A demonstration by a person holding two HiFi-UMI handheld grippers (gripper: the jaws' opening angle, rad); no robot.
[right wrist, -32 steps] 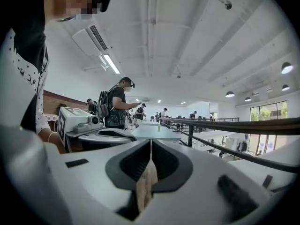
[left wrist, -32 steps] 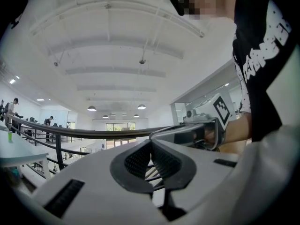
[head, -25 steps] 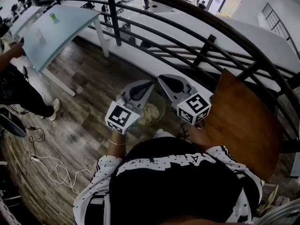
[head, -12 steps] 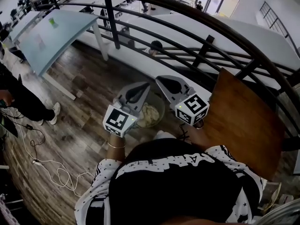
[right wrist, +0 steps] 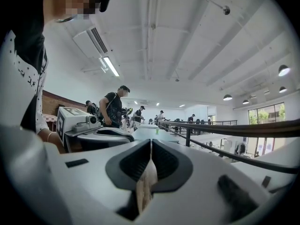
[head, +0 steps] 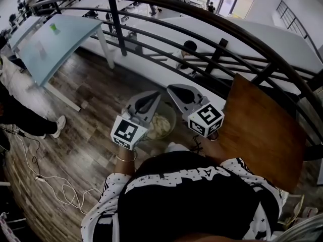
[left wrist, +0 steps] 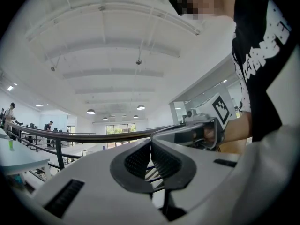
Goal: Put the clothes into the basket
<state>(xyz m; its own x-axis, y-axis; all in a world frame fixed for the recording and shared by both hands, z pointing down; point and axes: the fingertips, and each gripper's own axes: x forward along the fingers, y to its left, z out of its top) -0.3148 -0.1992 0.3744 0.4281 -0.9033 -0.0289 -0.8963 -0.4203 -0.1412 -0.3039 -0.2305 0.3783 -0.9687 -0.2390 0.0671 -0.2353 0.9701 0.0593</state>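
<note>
**One thin scrap in the tongs, and a railing close by**

The round, pale, see-through plastic basket (head: 175,116) stands on the wood-plank floor (head: 86,130) right at the person's feet. A heap of cream clothes (head: 160,125) already lies inside it. Both tongs are held level above the basket, side by side.

The left gripper (left wrist: 151,146) is clenched on nothing. Its ribbed pads meet, and only railing bars show through the slot under them.

The right gripper (right wrist: 151,146) is clenched too, and a cream strip of fabric (right wrist: 145,184) shows in the slot beneath its pads. I take that for a thin bit of clothing nipped there. From above it can't be seen, because the gripper covers it.

What worries me is where that piece would fall. The right gripper's tips look to reach past the basket's far rim, towards the dark metal railing (head: 202,10) beyond the basket. Let go here, the scrap could miss the basket and land on the planks, or drift between the bars to the level below.

The hold also looks slight, so a quick swing might shake the fabric loose early. Light cloth may also cling to a ribbed pad once the tongs part.

The basket is so near the feet that a step forward could knock it.
</note>
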